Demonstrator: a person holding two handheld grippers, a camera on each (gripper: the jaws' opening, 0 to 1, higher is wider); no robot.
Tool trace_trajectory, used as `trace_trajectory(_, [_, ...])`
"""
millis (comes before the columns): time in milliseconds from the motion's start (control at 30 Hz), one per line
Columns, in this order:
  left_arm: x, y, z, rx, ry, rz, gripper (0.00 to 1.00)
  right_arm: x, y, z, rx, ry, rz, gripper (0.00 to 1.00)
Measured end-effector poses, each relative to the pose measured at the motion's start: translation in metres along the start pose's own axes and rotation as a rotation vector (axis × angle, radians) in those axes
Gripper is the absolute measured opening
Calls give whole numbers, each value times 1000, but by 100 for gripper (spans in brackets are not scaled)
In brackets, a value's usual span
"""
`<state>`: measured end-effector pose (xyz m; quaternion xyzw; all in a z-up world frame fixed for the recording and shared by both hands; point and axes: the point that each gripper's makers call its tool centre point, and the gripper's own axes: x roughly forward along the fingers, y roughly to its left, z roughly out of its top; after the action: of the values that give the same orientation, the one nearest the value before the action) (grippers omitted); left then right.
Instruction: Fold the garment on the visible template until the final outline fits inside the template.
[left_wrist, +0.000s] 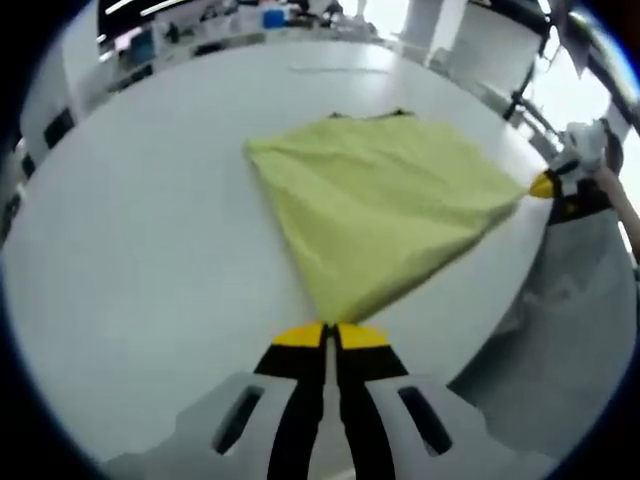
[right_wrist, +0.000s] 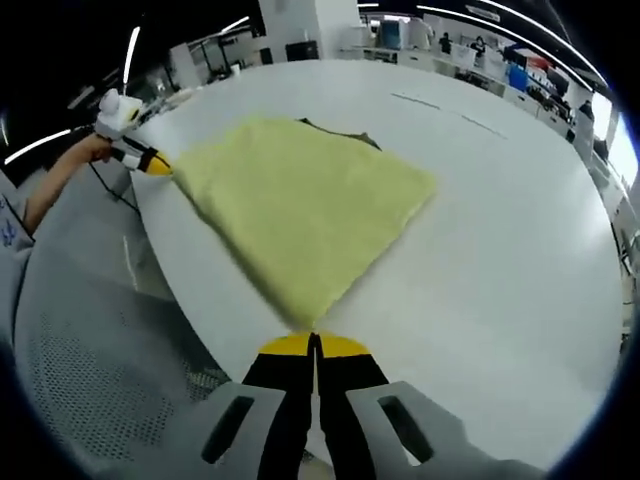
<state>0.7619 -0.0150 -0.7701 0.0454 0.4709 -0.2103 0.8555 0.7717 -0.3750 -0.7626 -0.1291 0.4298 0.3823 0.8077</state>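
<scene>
A yellow-green garment (left_wrist: 385, 205) lies spread on the white table (left_wrist: 150, 230), pulled taut toward the table's near edge. My left gripper (left_wrist: 330, 333) is shut on one near corner of it. The right gripper (left_wrist: 545, 185) comes in from the right, pinching the other near corner. In the right gripper view the garment (right_wrist: 300, 205) runs away from my right gripper (right_wrist: 314, 343), which is shut on its corner. The left gripper (right_wrist: 152, 162) holds the far left corner, with a hand behind it. A thin dark strip of the template (right_wrist: 340, 131) peeks out past the garment's far edge (left_wrist: 370, 115).
The table's rounded edge (right_wrist: 170, 270) runs close under both grippers. The person's grey clothing (right_wrist: 90, 350) is beside it. Desks and equipment (left_wrist: 250, 20) stand in the background beyond the table. A faint line (right_wrist: 440, 108) marks the far tabletop.
</scene>
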Motion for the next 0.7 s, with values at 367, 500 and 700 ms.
trace_trajectory(367, [-4,-7,-7,-2,5,-11,0,4,-2,9,-26,-6,-8,13])
trace_trajectory(500, [-4,-10,-12,-1,15,-17,0,3,-7,15,-33,-12,-30,11])
trace_trajectory(700, [-2,-10,-14,-10,15,-15,0,10,-7,21,-41,-17,-26,8])
